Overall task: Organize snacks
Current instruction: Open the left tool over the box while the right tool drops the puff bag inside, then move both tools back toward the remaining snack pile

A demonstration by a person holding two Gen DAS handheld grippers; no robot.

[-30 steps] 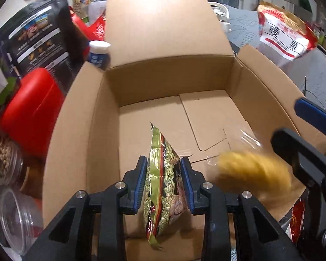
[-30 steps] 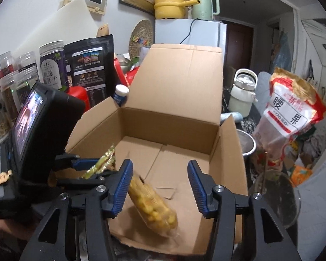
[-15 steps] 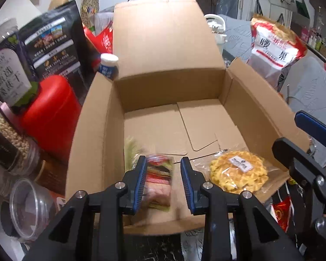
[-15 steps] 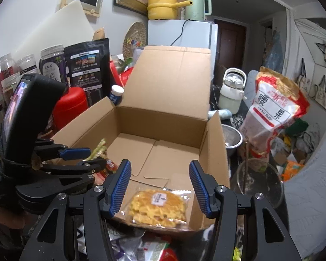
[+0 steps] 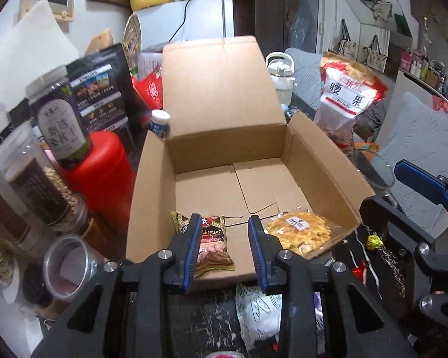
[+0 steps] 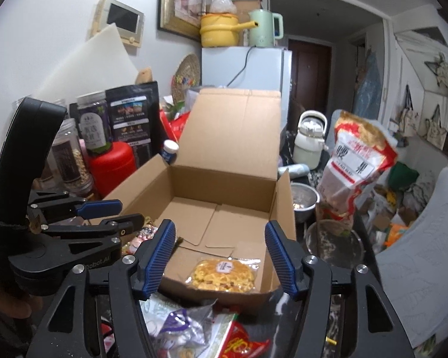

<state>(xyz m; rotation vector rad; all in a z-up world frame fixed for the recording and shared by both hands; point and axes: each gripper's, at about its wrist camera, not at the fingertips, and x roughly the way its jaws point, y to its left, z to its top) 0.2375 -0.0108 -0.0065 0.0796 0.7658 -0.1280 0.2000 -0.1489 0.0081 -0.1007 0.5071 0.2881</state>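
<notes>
An open cardboard box (image 5: 155,179) (image 6: 280,197) stands in front of me with its lid up. A green and red snack packet (image 5: 215,244) lies flat on the box floor at the near left. A clear bag of yellow waffle snack (image 5: 298,229) (image 6: 224,274) lies at the near right. My left gripper (image 5: 224,238) is open and empty, just above the near edge of the box. My right gripper (image 6: 221,253) is open and empty, held back from the box over loose snack packets (image 6: 212,334). The left gripper shows at the left of the right wrist view (image 6: 104,214).
Jars (image 5: 56,119), a red canister (image 5: 104,173) and a black pouch (image 5: 104,86) crowd the left of the box. A big red and white bag (image 5: 346,98) and a white kettle (image 5: 280,80) stand to its right. A clear cup (image 5: 68,265) sits near left.
Both grippers let go of their snacks, which dropped flat onto the box floor. Both grippers then drew back and up from the box, and the left gripper opened wider.
</notes>
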